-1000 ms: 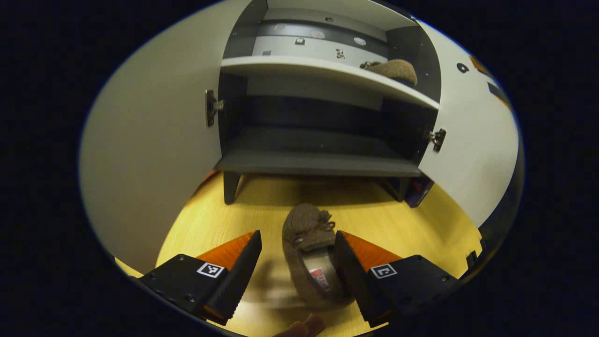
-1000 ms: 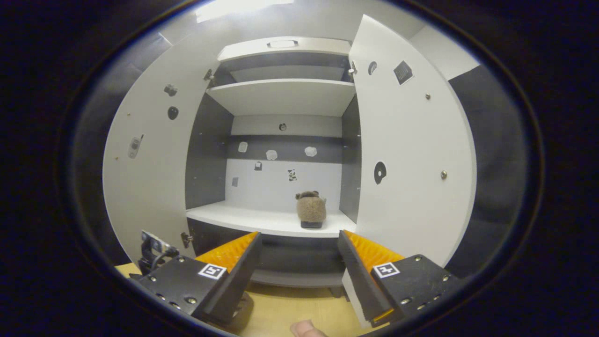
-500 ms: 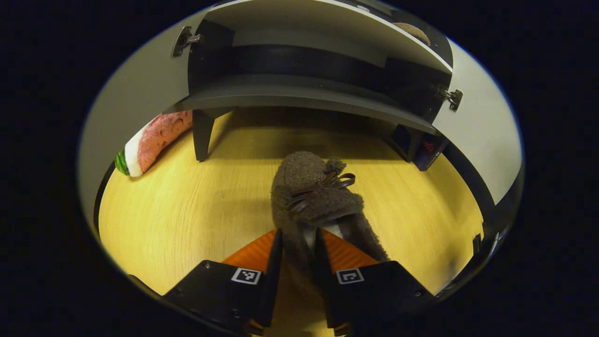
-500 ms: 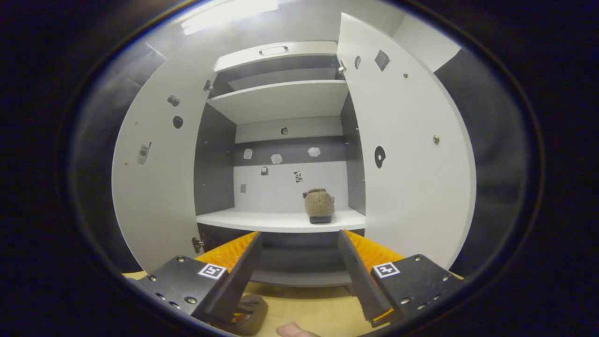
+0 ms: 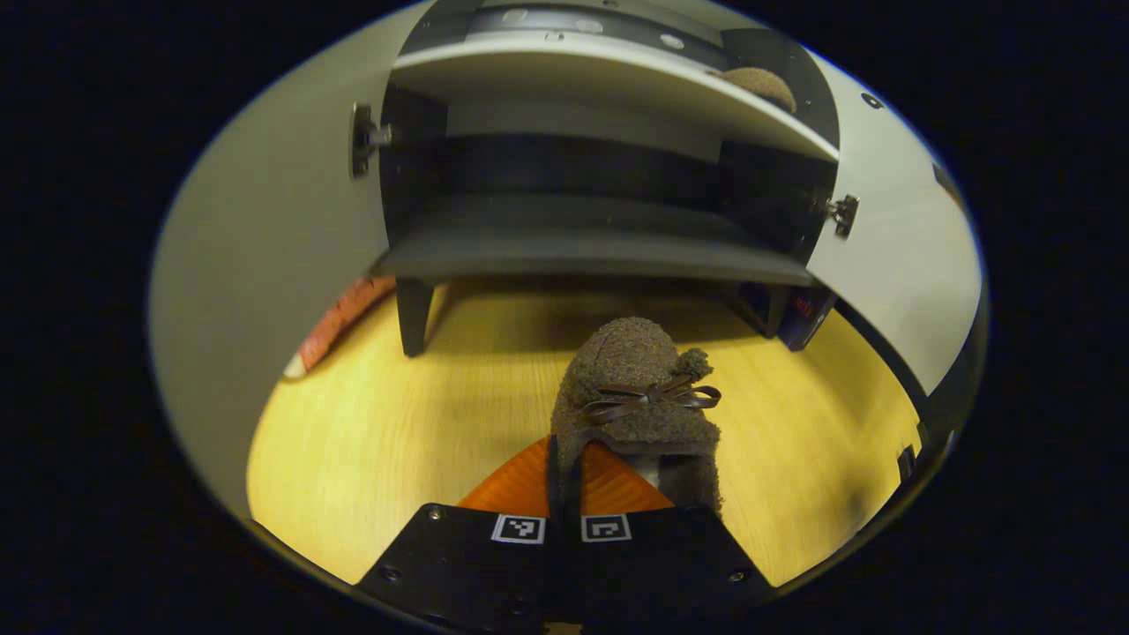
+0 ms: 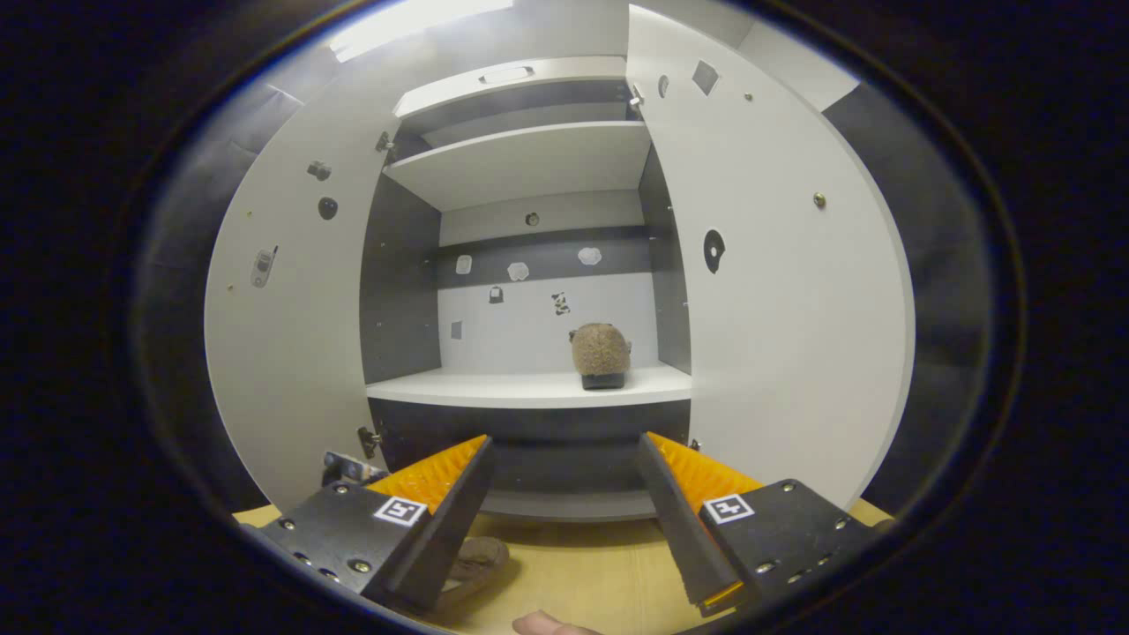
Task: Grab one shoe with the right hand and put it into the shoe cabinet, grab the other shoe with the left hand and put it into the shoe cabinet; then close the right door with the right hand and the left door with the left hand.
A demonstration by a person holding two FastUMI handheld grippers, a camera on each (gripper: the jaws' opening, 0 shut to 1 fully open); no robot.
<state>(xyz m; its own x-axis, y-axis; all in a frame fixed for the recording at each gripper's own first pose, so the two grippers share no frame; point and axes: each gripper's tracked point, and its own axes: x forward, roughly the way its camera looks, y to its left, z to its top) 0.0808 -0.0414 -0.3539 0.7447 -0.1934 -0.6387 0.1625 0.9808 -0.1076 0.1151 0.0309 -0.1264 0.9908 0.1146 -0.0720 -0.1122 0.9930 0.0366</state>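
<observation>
The fuzzy brown shoe is pinched by its heel collar in the left claw, toe aimed at the open shoe cabinet over the wooden floor. The right claw is held wide, empty, pointed at the other shoe parked on the middle shelf.

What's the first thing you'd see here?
A fuzzy brown shoe on the yellow floor, pinched at its heel by the left tongs. Its twin sits on the white shelf of the open cabinet, beyond the open right tongs.
</observation>
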